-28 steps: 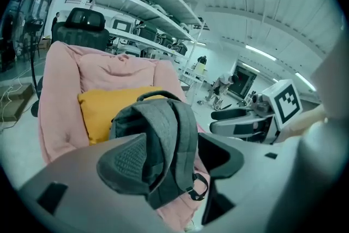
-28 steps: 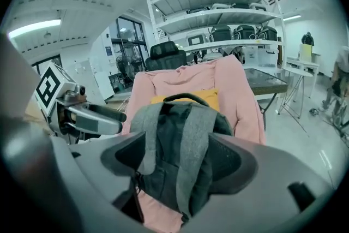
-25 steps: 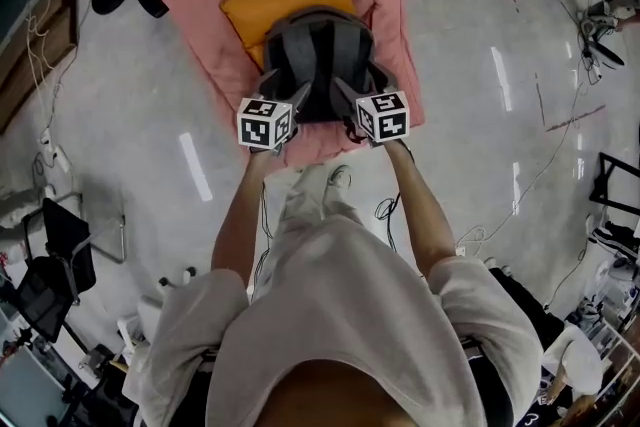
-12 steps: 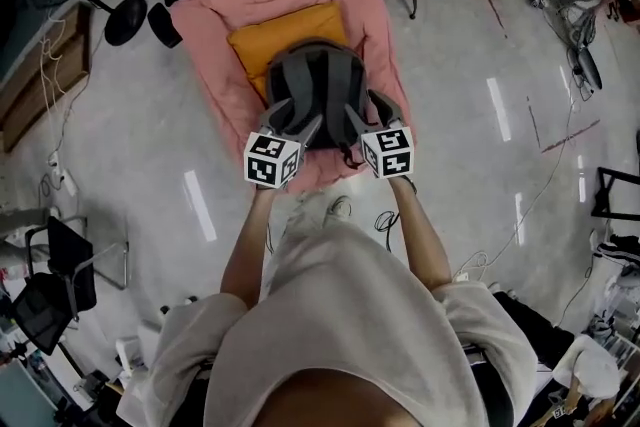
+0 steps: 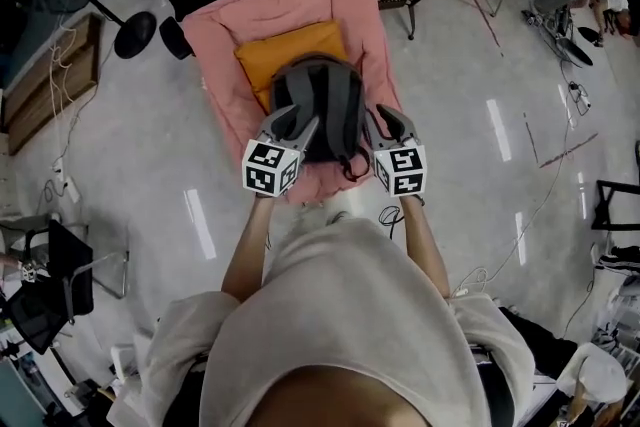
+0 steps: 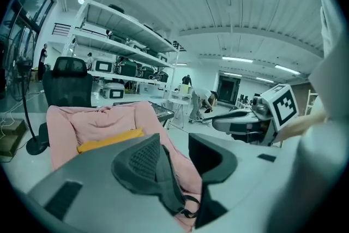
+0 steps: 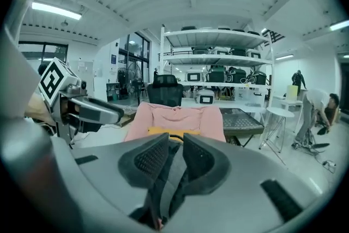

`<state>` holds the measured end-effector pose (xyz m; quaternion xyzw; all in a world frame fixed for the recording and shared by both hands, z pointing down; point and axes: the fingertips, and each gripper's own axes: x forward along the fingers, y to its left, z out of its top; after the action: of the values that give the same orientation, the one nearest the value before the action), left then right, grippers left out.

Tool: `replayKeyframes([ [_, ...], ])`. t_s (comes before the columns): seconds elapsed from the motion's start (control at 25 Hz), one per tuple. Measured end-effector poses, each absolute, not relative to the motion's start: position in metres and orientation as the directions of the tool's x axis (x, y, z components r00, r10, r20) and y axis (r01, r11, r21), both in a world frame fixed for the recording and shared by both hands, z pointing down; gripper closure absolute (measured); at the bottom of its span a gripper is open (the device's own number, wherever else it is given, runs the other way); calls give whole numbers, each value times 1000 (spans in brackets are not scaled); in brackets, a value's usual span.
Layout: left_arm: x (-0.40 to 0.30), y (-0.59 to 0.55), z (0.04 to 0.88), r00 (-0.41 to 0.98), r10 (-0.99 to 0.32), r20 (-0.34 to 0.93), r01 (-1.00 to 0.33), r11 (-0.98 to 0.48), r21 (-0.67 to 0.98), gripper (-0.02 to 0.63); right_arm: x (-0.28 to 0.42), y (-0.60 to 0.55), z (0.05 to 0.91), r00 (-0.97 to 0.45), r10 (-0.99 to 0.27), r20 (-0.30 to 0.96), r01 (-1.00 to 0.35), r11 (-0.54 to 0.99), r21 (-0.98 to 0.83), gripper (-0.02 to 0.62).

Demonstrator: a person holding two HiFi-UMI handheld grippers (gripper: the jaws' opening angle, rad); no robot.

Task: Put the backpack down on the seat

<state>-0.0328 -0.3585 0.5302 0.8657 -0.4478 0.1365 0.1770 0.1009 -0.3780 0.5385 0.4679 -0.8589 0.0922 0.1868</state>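
2 grippers hover beside a grey backpack [image 5: 320,105], which rests on the pink seat [image 5: 290,10], leaning on an orange cushion [image 5: 285,50] that likely keeps it from toppling. The left gripper [image 5: 292,123] has its jaws half spread and the right gripper [image 5: 393,118] nearly together. Both have just been closing and pinch nothing.
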Motion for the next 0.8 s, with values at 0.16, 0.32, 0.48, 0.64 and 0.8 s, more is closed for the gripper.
replayKeyframes([
  [0.16, -32, -357, 518, 566, -732, 379, -820, -548, 166, 474, 108, -372, 520, -480, -791, 379, -848, 529, 29, 552],
  [0.32, -29, -359, 510, 574, -732, 367, -813, -563, 147, 503, 114, -369, 507, -470, -807, 357, -856, 516, 39, 575],
  [0.48, -23, -358, 501, 589, -728, 350, -802, -581, 140, 534, 122, -360, 498, -459, -821, 340, -863, 503, 49, 589],
  [0.64, -16, -352, 498, 600, -719, 350, -791, -598, 127, 561, 133, -352, 495, -445, -833, 330, -874, 483, 42, 597],
  [0.8, -16, -349, 496, 587, -731, 348, -800, -591, 107, 584, 139, -348, 495, -439, -835, 331, -878, 478, 42, 597],
])
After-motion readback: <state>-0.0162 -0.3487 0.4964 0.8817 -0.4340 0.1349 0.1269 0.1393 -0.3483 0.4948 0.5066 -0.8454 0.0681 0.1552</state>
